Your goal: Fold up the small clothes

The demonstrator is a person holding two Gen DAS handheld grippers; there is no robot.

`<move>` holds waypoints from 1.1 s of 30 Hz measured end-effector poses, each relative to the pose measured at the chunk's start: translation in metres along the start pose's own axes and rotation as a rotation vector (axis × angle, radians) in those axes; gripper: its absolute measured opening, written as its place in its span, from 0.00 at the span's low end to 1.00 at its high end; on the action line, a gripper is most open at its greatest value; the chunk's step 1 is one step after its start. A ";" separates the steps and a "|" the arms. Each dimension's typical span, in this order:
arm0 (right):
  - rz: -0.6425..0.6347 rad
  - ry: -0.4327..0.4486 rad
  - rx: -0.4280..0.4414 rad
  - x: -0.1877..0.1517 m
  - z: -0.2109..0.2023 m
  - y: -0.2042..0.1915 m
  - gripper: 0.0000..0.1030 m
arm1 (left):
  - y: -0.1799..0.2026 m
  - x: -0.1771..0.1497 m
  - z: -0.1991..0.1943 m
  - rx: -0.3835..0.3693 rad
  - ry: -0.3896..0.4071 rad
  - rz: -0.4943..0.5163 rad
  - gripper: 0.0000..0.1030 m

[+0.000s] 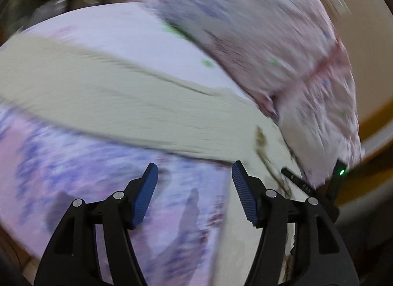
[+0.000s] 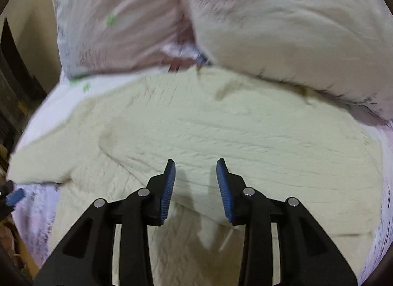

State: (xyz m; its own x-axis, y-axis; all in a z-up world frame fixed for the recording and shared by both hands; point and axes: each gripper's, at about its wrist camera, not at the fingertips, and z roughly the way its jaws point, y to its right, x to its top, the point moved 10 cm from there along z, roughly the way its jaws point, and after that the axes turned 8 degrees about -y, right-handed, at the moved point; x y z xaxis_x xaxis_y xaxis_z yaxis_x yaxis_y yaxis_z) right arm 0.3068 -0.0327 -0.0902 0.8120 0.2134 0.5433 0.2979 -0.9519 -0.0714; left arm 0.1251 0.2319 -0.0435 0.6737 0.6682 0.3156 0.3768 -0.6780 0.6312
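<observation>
A cream knitted garment (image 2: 221, 128) lies spread on a bed with a pink, white and blue floral sheet (image 1: 73, 175). A fold of it runs across just under my right gripper (image 2: 196, 187), which is open and empty right above the knit. In the left wrist view the garment (image 1: 122, 109) stretches as a long band across the sheet. My left gripper (image 1: 194, 192) is open and empty above the sheet, near the garment's lower edge. The right gripper's tip (image 1: 339, 175) shows at the right, with a green light. The left wrist view is blurred.
Two pillows in floral cases (image 2: 118, 20) (image 2: 282, 27) lie at the head of the bed, just beyond the garment. A beige wall (image 1: 363, 40) stands behind. Dark furniture (image 2: 12, 84) is at the left of the bed.
</observation>
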 end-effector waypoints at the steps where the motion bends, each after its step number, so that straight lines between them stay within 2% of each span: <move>1: -0.009 -0.013 -0.016 -0.002 0.004 -0.003 0.37 | -0.014 0.001 -0.006 0.001 0.015 -0.042 0.61; 2: -0.031 0.025 -0.045 -0.001 0.002 -0.005 0.38 | -0.022 0.003 -0.010 0.000 0.023 -0.068 0.61; 4: -0.035 0.023 -0.054 -0.003 -0.001 -0.006 0.40 | -0.045 0.007 -0.017 0.006 0.046 -0.149 0.61; 9: 0.039 0.015 0.068 -0.014 -0.023 -0.002 0.46 | -0.071 0.028 -0.026 -0.057 0.120 -0.303 0.61; 12: 0.057 0.028 0.093 -0.023 -0.035 0.001 0.48 | -0.089 0.044 -0.031 -0.094 0.166 -0.391 0.59; 15: 0.067 0.042 0.115 -0.029 -0.048 0.006 0.49 | -0.109 0.055 -0.040 -0.109 0.202 -0.472 0.52; 18: 0.070 0.065 0.119 -0.029 -0.059 0.013 0.50 | -0.125 0.063 -0.049 -0.123 0.228 -0.527 0.48; 20: 0.072 0.084 0.118 -0.028 -0.066 0.018 0.52 | -0.133 0.068 -0.053 -0.116 0.241 -0.535 0.45; 21: 0.075 0.091 0.116 -0.027 -0.069 0.021 0.52 | -0.135 0.070 -0.053 -0.102 0.240 -0.535 0.39; 22: 0.078 0.099 0.113 -0.026 -0.071 0.024 0.52 | -0.137 0.072 -0.053 -0.092 0.239 -0.535 0.29; 25: 0.091 0.114 0.106 -0.025 -0.075 0.035 0.52 | -0.137 0.079 -0.057 -0.096 0.244 -0.528 0.07; 29: 0.121 0.120 0.098 -0.026 -0.078 0.055 0.52 | -0.115 0.095 -0.069 -0.092 0.288 -0.464 0.05; 33: 0.151 0.135 0.094 -0.028 -0.083 0.073 0.52 | -0.060 0.119 -0.079 -0.109 0.329 -0.340 0.04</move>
State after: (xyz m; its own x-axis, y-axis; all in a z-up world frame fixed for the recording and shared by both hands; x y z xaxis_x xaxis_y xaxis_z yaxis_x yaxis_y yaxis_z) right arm 0.2636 -0.1262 -0.0412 0.7781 0.0324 0.6273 0.2284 -0.9449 -0.2345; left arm 0.1326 0.3763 0.0128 0.2808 0.9197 0.2745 0.4598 -0.3799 0.8027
